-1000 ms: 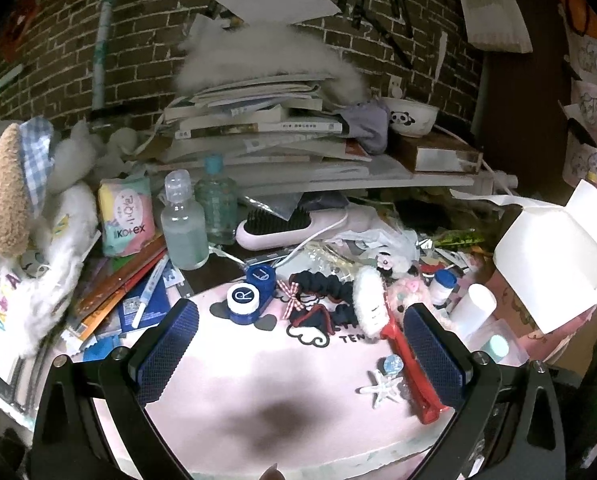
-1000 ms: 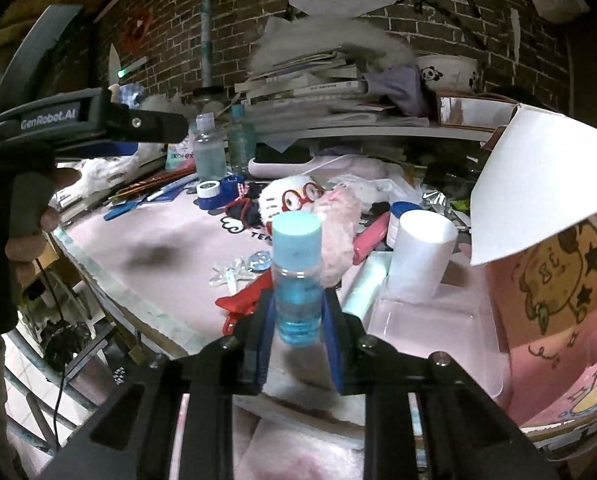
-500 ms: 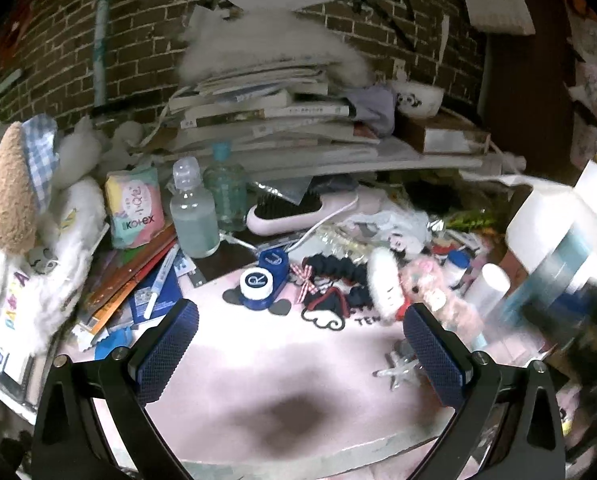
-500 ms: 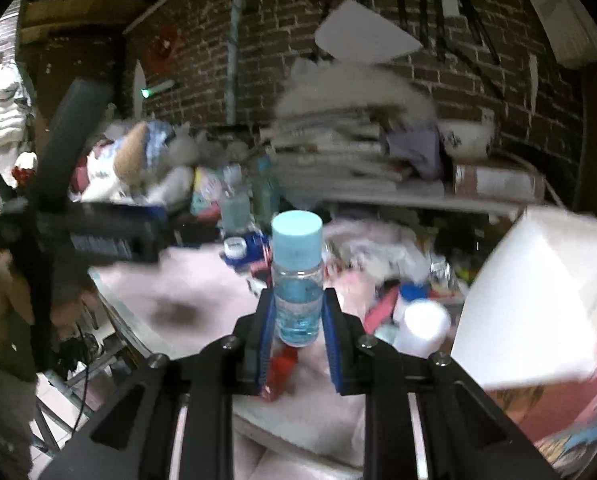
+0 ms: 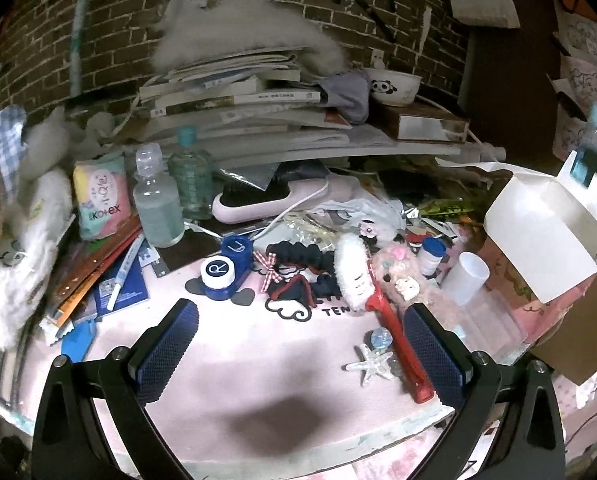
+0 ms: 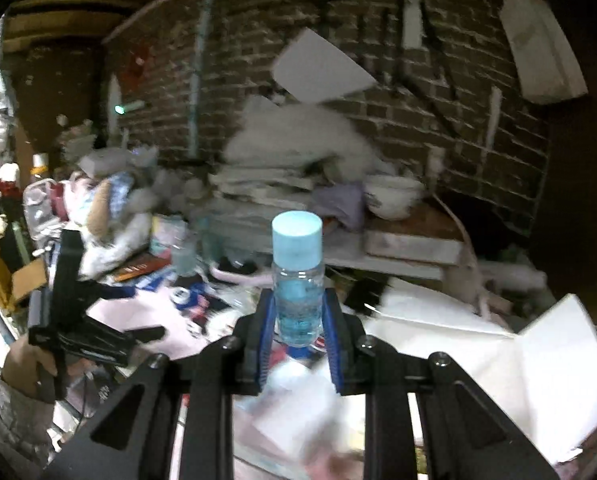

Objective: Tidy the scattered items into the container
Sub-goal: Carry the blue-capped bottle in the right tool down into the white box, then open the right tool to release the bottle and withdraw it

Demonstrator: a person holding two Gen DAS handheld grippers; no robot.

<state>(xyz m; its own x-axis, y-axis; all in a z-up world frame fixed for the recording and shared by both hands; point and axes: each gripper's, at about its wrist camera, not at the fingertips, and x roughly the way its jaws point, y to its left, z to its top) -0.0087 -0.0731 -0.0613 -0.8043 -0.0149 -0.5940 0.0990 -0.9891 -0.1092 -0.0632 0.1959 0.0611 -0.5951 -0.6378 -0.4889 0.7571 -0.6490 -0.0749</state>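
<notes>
my right hand-held gripper (image 6: 298,336) is clamped narrowly on one small clear bottle (image 6: 297,280) with blue liquid and a pale blue cap, held upright in the air above the white flaps of the open container (image 6: 498,360); the bottle's label cannot be read. my left hand-held gripper (image 5: 298,352) stands wide with nothing between its blue pads, low over the pink tabletop (image 5: 218,360). legible writing in the left wrist view: "kotex" on one pastel packet (image 5: 102,196); "r" and "l" on the two caps of one blue lens case (image 5: 226,266); the fragment "ten" printed on the tabletop cover. counted on the tabletop: two clear bottles (image 5: 158,200) standing side by side behind the lens case, one dark scrunchie (image 5: 302,258), one red clip (image 5: 398,344) with a fluffy white top, one star-shaped hair clip (image 5: 372,362), one white tube (image 5: 464,278) just beside the container, and one small jar with a blue lid (image 5: 432,254). behind them is one stack of books (image 5: 238,100) and one bowl (image 5: 394,86) bearing a panda face. the right wrist view is blurred, and its lettering is unreadable.
</notes>
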